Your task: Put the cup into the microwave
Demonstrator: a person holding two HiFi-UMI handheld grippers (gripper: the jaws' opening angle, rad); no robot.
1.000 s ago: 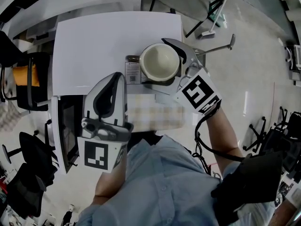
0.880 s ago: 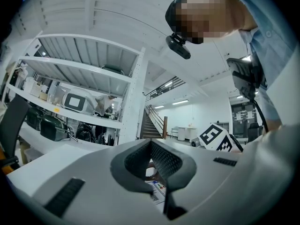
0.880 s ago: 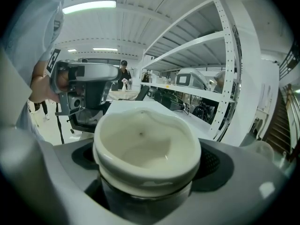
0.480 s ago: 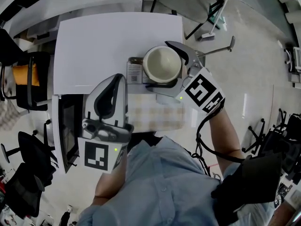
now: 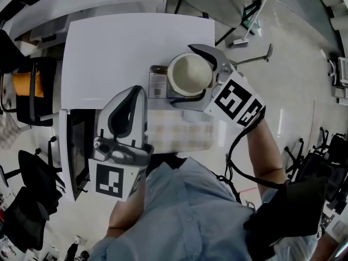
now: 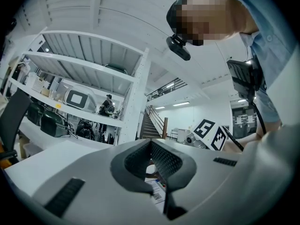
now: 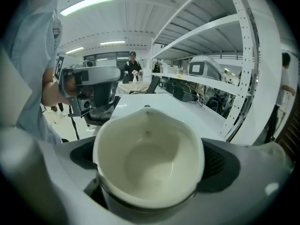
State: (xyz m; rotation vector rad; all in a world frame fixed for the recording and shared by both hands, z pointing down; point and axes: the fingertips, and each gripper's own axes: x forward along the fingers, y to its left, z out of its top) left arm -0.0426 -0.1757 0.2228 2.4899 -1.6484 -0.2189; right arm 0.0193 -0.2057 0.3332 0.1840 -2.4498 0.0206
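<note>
The cup [image 5: 191, 72] is held between the jaws of the right gripper [image 5: 182, 74], which are clenched on its opposite sides, one on the far side and one on the near side. It is carried upright, with its open mouth turned up, over the right edge of a white flat surface [image 5: 109, 53]. In the right gripper view, the cup is seen to fill the space between the jaws, and the dark pads [image 7: 218, 165] are pressed to its wall on either side. The cup is round and cream-coloured, with a smooth, glossy inside and a thick rounded rim; nothing is seen inside it. The pads are finely ribbed, and the jaw shells are smooth and pale grey. A printed label card [image 5: 156, 83] lies just left of the cup, and a pale checked cloth [image 5: 179, 132] lies nearer. The left gripper [image 5: 135, 91] is held well left of the cup and nearer, and its jaws are brought together at the tips, with nothing between them.
</note>
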